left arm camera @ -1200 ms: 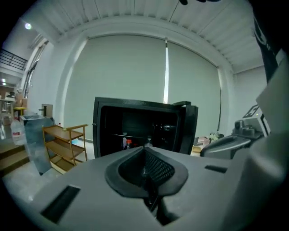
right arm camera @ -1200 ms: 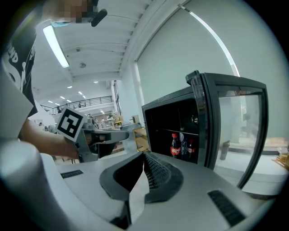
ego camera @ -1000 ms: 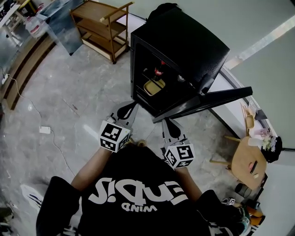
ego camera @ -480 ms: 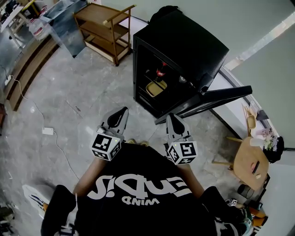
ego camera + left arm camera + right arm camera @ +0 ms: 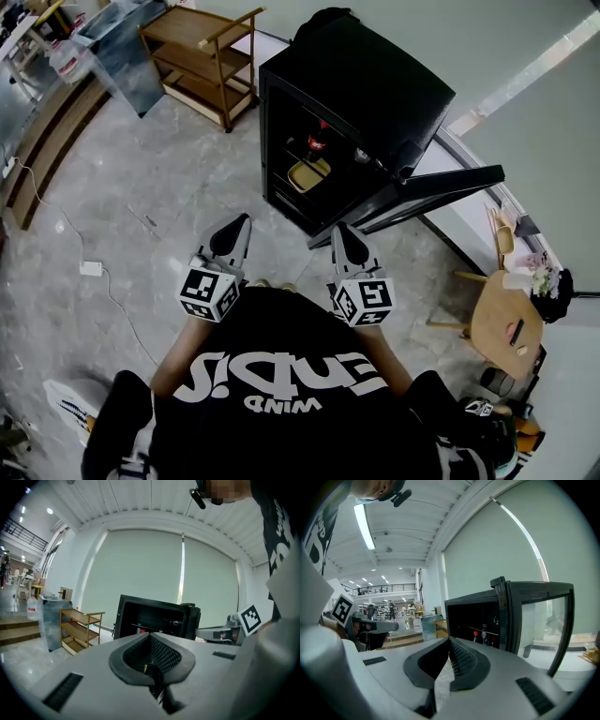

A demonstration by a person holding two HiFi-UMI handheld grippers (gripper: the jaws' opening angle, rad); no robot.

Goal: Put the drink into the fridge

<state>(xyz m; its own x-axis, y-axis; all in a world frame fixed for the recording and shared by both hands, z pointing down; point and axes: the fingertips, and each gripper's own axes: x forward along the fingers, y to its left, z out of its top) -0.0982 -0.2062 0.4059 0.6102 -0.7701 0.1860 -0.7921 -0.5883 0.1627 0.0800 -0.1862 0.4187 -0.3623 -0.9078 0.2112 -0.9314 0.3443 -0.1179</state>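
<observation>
Where the drink sits: the drink (image 5: 320, 141), a dark bottle with a red cap and a red label, stands upright on a shelf deep inside the fridge (image 5: 375, 84).
Fridge: black and boxy, standing on the grey stone floor (image 5: 141, 206); its inside is dark.
Fridge door: the door (image 5: 441, 192) is swung wide open to the person's right.
Yellow container: the yellow container (image 5: 307, 174) lies inside the fridge, just beside the drink and nearer the opening.
Other bottles: in the right gripper view, other bottles (image 5: 483, 637) stand just beside the red-capped one on the same shelf.
Left gripper: the left gripper (image 5: 242, 220) has its jaws closed tip to tip with nothing between them. It is held in front of the person's chest, pointing toward the fridge and well apart from it.
Right gripper: the right gripper (image 5: 339, 230) also has its jaws meeting at the tips and carries nothing. It is level with the left one, below the lower edge of the open door.
Wooden cart: the wooden cart (image 5: 202, 52) with open shelves stands to the left of the fridge.
Round table: a wooden table (image 5: 502, 323) stands at the far right, past the door.
Cable: a white cable (image 5: 91, 268) trails over the floor at the left.
</observation>
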